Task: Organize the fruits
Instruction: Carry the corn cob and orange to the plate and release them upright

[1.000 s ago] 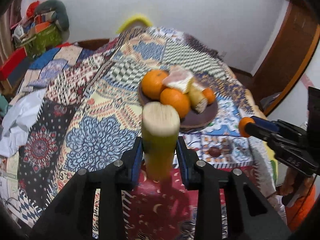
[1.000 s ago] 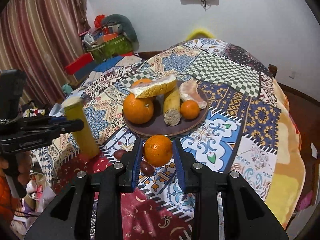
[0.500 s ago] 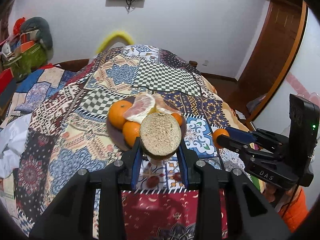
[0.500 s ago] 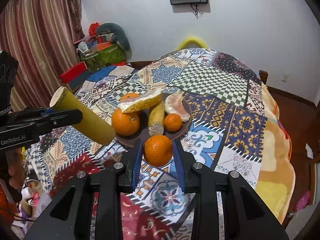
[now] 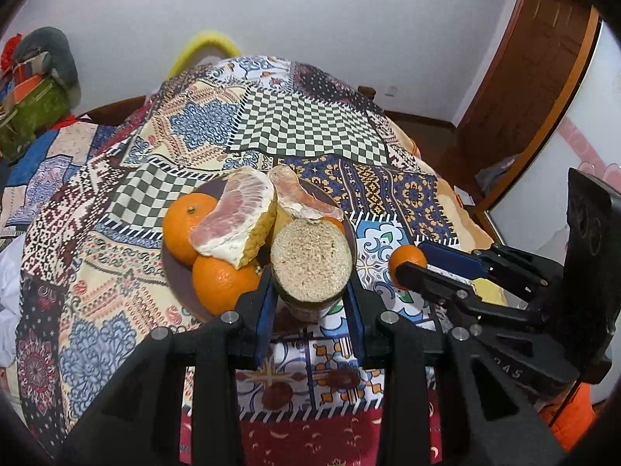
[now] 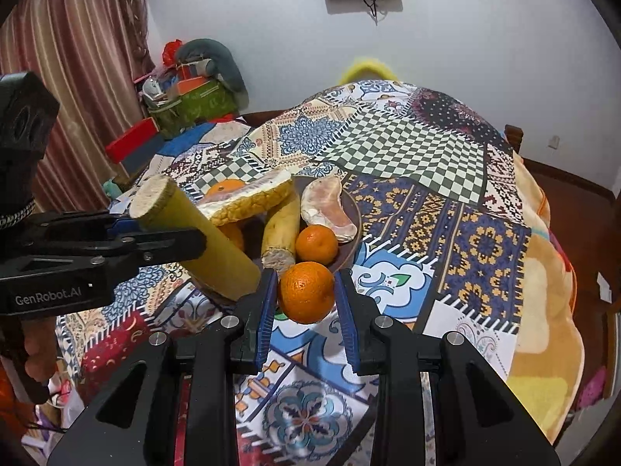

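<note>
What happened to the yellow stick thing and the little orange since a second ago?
The left gripper lifted the sugarcane piece off the quilt, tipped it from upright to slanted and carried it to the plate. The right gripper raised its mandarin toward the plate's near edge. Both grips stayed shut; the fruit on the plate did not move.
</note>
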A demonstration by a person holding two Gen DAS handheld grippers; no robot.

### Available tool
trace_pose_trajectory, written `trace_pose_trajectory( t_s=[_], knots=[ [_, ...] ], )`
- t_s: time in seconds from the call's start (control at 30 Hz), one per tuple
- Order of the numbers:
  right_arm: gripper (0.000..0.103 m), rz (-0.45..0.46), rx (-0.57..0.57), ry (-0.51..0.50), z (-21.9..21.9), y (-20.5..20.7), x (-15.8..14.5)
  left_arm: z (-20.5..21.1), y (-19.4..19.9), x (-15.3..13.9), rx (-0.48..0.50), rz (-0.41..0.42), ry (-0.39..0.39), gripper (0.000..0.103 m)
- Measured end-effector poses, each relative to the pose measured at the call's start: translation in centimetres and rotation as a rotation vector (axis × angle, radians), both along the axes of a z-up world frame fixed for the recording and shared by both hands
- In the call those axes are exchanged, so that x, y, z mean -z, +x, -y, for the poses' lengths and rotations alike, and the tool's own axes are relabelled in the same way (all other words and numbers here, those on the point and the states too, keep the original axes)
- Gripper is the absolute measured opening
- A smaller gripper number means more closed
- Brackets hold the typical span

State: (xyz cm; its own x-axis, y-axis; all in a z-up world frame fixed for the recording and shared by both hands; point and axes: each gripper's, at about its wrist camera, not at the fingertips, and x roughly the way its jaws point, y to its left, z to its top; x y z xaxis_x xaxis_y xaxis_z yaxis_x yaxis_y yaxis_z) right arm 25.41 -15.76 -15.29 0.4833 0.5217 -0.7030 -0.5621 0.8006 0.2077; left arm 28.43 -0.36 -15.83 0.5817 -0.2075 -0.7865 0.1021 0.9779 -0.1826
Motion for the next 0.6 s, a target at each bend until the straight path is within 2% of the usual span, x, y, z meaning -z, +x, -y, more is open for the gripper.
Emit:
trace_pose_trajectory(
  t_s=[0.1, 0.43, 0.6],
  knots=[
    [0.028, -0.009, -0.006, -0.005, -0.4, 0.7, 0.5, 0.1, 0.9, 0.3, -0.004, -0.004, 0.014, 0.033],
    [0.028, -0.059, -0.032, -0.013, -1.8, 2.3, 2.6, -0.9, 3.2, 0.4, -0.033, 0.016, -0.015, 0.033],
    [0.028, -0.059, -0.044, -0.012, -2.5, 2.7, 2.9, -1.4, 4.2, 0.9, -0.061, 0.023, 0.011, 0.033]
  ],
)
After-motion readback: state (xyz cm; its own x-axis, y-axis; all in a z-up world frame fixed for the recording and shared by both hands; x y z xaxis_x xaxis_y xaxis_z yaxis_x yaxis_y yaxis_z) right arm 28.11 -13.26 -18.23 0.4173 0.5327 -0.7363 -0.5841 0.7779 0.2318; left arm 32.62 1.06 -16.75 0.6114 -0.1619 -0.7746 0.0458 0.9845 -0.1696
